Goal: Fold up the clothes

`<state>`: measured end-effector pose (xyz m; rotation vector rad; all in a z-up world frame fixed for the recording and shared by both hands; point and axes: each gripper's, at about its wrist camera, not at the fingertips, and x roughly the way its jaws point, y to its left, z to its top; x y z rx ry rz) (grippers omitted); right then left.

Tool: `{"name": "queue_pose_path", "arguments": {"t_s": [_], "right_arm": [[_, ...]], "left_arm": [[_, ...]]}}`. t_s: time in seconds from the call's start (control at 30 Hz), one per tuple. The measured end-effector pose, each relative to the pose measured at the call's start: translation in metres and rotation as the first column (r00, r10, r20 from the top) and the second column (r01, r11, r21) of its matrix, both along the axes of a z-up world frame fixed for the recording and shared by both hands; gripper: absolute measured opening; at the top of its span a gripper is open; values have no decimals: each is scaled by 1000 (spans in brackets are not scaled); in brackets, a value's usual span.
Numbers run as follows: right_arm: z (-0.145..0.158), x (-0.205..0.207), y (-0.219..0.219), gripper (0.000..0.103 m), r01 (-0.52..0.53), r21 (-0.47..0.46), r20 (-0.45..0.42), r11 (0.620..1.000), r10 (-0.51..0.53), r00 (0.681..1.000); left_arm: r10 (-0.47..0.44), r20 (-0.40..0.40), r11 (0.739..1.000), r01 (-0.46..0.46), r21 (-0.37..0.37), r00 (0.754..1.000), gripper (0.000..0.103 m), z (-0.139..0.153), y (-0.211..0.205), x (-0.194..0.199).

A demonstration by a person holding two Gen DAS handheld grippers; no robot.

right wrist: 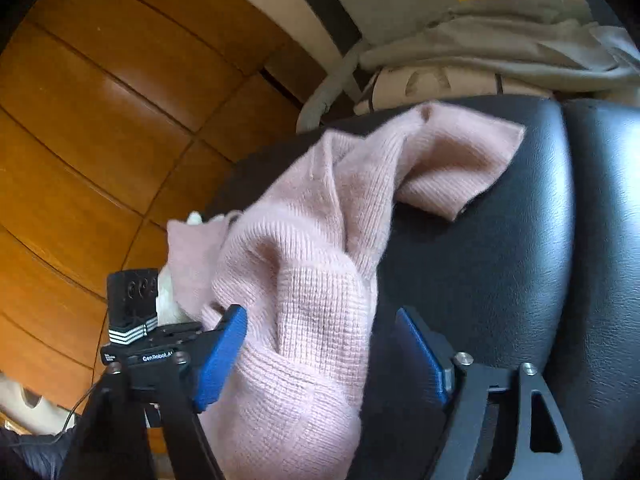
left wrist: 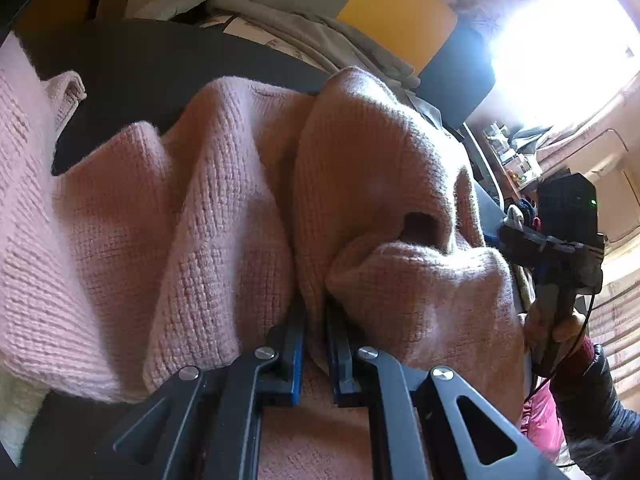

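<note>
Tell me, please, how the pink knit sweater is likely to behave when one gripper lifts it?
Probably floppy: the pink sweater bunches in deep folds where the left gripper pinches it. It likely sags and trails, as its sleeve lies loose on the black seat.

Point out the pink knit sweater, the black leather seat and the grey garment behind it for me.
Pink knit sweater (right wrist: 304, 280): right wrist view, on the ribbed fold between the open fingers.
Black leather seat (right wrist: 500, 260): right wrist view, on bare cushion.
Grey garment (right wrist: 500, 40): right wrist view, on its crumpled middle.
</note>
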<state>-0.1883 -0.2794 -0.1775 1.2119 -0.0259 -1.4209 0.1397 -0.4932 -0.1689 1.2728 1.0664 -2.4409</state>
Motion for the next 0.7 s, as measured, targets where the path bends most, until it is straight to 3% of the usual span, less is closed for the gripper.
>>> {"name": "queue_pose_path", "arguments": {"t_s": [0.03, 0.07, 0.1, 0.17, 0.27, 0.37, 0.47, 0.6, 0.7], "right_arm": [[-5, 2, -9, 75, -25, 28, -1, 999, 25, 1000], [-9, 5, -19, 57, -16, 89, -61, 996, 21, 998], [-14, 6, -29, 23, -2, 134, -97, 991, 15, 995], [-13, 10, -32, 15, 35, 152, -134, 988, -15, 991], [10, 25, -21, 11, 90, 141, -301, 986, -44, 953], [42, 44, 0, 11, 140, 150, -526, 979, -41, 849], [67, 56, 25, 11, 209, 172, -704, 963, -28, 710], [104, 53, 70, 11, 336, 185, -846, 924, -24, 533], [134, 40, 116, 11, 440, 161, -892, 884, -60, 449]], "left_arm": [[5, 2, 1000, -5, 1, 1000, 9, 0, 0, -1], [10, 4, 1000, -10, 2, 1000, 9, -1, 0, -1], [13, 6, 1000, -13, -3, 1000, 9, 0, 1, -2], [19, 11, 1000, -19, -16, 1000, 9, 2, 4, -5], [0, 10, 998, 0, -70, 1000, 9, 12, 15, 2], [-44, -31, 994, 41, -98, 999, 9, 29, 33, -11], [-112, -93, 989, 102, -110, 989, 9, 49, 57, -29], [-219, -151, 971, 201, -129, 964, 9, 71, 99, -63], [-291, -153, 950, 266, -161, 945, 9, 80, 135, -97]]}}
